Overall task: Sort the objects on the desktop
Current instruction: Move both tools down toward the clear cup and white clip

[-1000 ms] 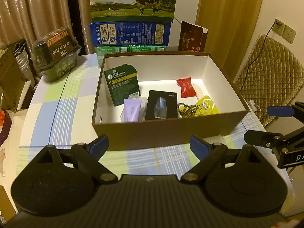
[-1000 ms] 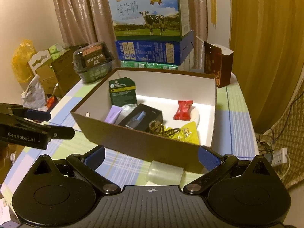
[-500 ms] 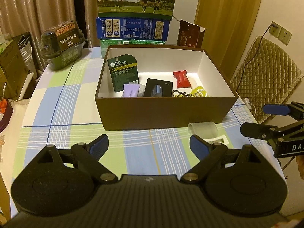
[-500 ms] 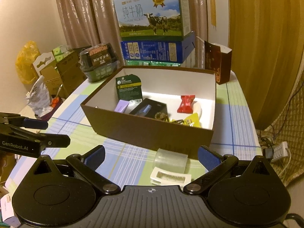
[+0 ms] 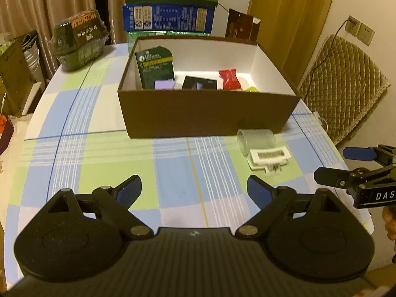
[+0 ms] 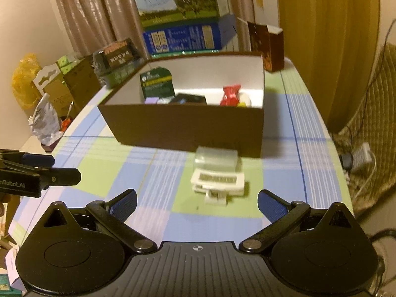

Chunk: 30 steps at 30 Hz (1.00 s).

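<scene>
Clip (image 6: 217, 182) and clear cup (image 6: 215, 158) lie outside box (image 6: 183, 128); both claws, left gripper (image 5: 194, 190) and right gripper (image 6: 197, 201), gape empty. Next, probably grasp clip.

The left black two-finger gripper with blue pads (image 5: 194, 190) points downward with its jaws spread wide, nothing between them. The right black two-finger gripper with blue pads (image 6: 197, 201) is likewise wide apart and empty, level alongside it.

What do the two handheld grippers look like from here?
Both the left gripper and the right gripper are matte black, with ribbed housings, round hubs, silver pivot pins and blue finger pads. White lettering marks their sides.
</scene>
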### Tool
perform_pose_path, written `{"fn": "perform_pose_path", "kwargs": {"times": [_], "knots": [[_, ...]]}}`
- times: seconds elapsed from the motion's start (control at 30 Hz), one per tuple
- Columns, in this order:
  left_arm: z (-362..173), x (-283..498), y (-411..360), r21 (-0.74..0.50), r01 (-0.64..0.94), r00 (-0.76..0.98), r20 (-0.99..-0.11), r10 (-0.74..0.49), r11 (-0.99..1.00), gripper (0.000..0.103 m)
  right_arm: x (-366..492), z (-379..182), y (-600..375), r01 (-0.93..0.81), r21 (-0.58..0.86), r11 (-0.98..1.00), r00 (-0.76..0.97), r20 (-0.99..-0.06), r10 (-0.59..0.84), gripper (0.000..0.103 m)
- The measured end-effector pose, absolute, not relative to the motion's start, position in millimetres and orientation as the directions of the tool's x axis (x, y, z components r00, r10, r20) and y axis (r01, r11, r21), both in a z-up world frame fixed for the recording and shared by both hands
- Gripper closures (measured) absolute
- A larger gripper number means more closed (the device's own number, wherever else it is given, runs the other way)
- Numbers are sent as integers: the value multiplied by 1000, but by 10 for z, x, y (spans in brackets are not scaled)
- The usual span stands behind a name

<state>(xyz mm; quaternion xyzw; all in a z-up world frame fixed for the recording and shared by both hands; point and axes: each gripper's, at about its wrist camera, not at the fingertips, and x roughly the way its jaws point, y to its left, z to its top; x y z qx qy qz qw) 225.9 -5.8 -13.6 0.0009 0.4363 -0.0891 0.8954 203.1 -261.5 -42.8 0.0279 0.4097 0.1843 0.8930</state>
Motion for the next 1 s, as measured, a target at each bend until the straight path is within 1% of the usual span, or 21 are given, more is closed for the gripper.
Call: {"fn": "perform_pose_path", "kwargs": {"times": [0.57, 1.0], "knots": [[-356, 2263, -89, -56, 175, 556, -819, -146, 983, 13, 2015, -689, -2595, -254, 200, 946, 565, -763, 313, 2], [-561, 2493, -73, -34, 184, 524, -842, -127, 982, 13, 2213, -909, -2548, -225, 189, 956, 585, -758, 288, 2]]}}
